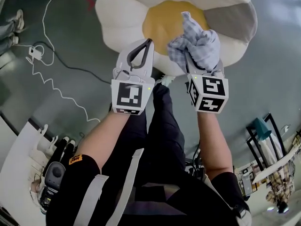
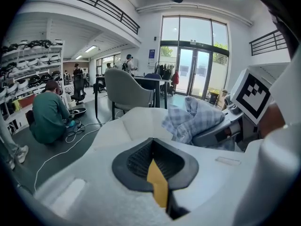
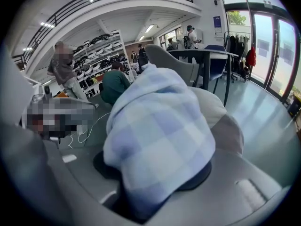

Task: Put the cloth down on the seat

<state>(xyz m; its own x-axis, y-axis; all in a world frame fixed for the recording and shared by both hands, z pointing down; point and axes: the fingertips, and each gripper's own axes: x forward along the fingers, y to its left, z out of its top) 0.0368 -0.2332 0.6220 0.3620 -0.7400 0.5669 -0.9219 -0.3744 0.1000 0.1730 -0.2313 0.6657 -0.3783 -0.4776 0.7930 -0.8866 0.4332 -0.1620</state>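
Right hand-held gripper (image 1: pixel 198 64), right of centre in the head view: jaws clamped on the cloth (image 1: pixel 195 40). The cloth is a bunched blue-and-white check wad that swells over the tips and hides them. In the right gripper view the cloth (image 3: pixel 160 131) fills mid-frame, pinched low down between the dark pads (image 3: pixel 209 173).

Left hand-held gripper (image 1: pixel 147 44), just left of it: jaws closed tip to tip, nothing held. In its own view (image 2: pixel 153 159) a sliver of yellow shows through the loop of the jaws.

Seat (image 1: pixel 122 18), upper middle of the head view: flower-shaped, with white petals, one grey petal and a yellow centre. Both grippers are over its near edge. The cloth sits over the right side of the yellow centre. It looks held just clear of the seat, but from above contact is hard to judge.

Floor (image 1: pixel 70 41) grey, with a white cable (image 1: pixel 47 74) at upper left. In the left gripper view there is a grey chair (image 2: pixel 124 91) at upper middle, and a person in green (image 2: pixel 47 117) crouches at the left edge.
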